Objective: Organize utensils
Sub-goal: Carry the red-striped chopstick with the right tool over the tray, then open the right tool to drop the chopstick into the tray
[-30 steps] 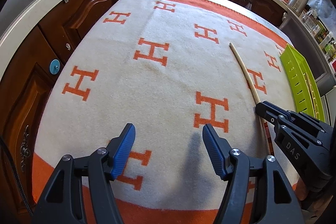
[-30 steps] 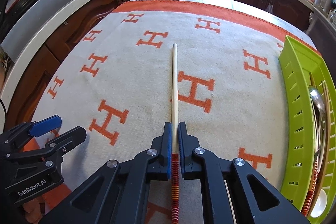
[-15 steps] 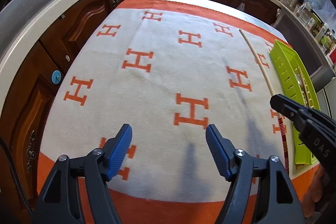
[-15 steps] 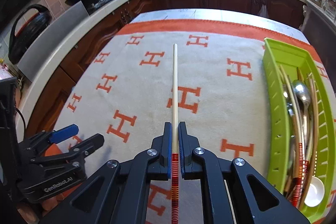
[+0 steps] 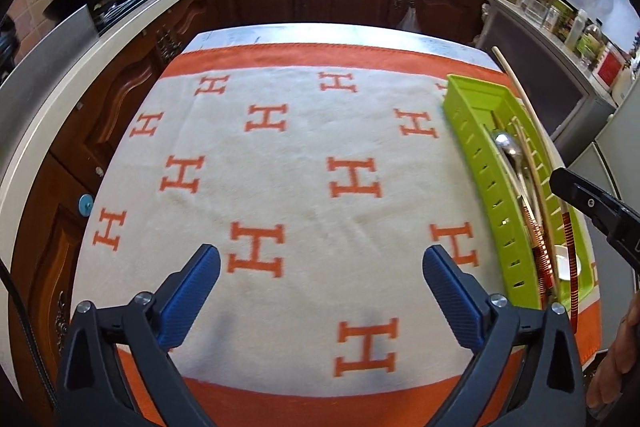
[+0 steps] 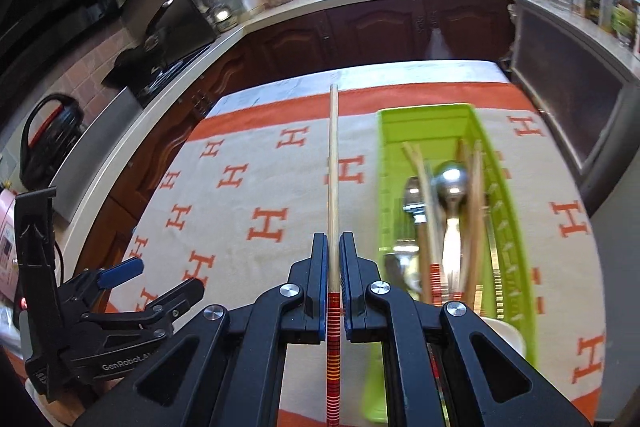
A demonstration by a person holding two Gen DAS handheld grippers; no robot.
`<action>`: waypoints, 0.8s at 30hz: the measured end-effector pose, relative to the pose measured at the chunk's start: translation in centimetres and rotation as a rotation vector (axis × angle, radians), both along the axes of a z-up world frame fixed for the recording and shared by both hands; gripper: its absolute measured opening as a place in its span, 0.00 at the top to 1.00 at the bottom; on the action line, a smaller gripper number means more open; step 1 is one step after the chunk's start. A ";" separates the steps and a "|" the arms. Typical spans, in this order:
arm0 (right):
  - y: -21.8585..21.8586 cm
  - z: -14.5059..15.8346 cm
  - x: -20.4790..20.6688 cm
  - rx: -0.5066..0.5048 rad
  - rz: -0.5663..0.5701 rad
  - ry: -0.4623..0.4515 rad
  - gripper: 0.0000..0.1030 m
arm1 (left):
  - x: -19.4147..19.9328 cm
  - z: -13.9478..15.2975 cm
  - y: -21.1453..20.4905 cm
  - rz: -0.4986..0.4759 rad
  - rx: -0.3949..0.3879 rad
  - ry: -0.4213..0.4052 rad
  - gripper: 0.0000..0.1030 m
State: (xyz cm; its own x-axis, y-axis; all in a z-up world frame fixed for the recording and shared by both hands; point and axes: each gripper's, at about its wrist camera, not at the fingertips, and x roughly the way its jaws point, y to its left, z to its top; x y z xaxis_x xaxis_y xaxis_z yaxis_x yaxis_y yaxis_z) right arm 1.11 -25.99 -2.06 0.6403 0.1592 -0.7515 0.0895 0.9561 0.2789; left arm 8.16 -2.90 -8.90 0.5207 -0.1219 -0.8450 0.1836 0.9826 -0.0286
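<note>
We see a single chopstick pinched between the pads of the right gripper, held level and raised above the tabletop, its pale tip pointing toward twelve o'clock and its red-striped end running back between the gripper's arms. In the right wrist view it lies just beside the long side of the green basket, which sits at about two o'clock from the gripper. We see the chopstick from the left wrist view as well, crossing above the basket at three o'clock.

Inside the basket we make out a metal spoon, several more chopsticks with striped ends, and a white spoon at the near end. A second metal piece beside the spoon is too blurred for us to name.

The left gripper hangs over the near part of the cloth with its blue pads spread wide and nothing between them.

The basket rests on a cream cloth patterned with orange H shapes and bordered in orange, which covers the tabletop. Around it, dark wood cabinets run from nine to one o'clock.
</note>
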 end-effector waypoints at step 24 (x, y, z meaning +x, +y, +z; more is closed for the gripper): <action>-7.8 -5.1 2.2 0.008 -0.095 0.148 0.89 | 2.3 0.8 -6.9 -0.060 0.023 -0.007 0.01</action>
State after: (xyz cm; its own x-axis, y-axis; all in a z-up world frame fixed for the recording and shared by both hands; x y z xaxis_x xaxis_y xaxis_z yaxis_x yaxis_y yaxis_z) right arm 3.34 -33.78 -7.12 0.5355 0.1090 -0.8375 0.2204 0.9392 0.2632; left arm 10.45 -9.82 -8.06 0.5192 -0.1336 -0.8441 0.2422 0.9702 -0.0046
